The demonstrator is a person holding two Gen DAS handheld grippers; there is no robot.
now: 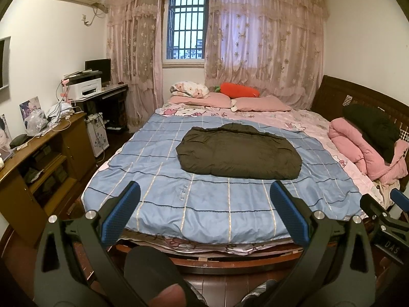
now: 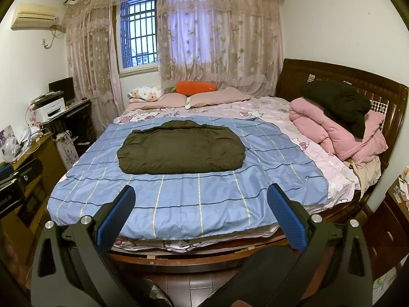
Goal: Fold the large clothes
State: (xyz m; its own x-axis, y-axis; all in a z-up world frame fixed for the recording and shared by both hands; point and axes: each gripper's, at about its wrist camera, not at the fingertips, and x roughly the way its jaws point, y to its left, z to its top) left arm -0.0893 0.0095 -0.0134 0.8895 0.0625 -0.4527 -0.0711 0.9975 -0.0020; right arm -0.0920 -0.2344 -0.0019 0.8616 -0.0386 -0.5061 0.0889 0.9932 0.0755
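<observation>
A dark olive padded jacket (image 1: 239, 151) lies folded into a flat bundle on the blue checked sheet (image 1: 179, 199) in the middle of the bed. It also shows in the right wrist view (image 2: 181, 151). My left gripper (image 1: 204, 192) is open and empty, held back off the foot of the bed, well short of the jacket. My right gripper (image 2: 202, 197) is open and empty too, at the same distance. The right gripper shows at the right edge of the left wrist view (image 1: 388, 217).
A pile of pink quilt (image 2: 340, 130) with a black garment (image 2: 340, 105) on top sits by the headboard at right. Pillows and an orange plush (image 1: 240, 90) lie at the far side. A wooden cabinet (image 1: 38, 163) and desk stand left of the bed.
</observation>
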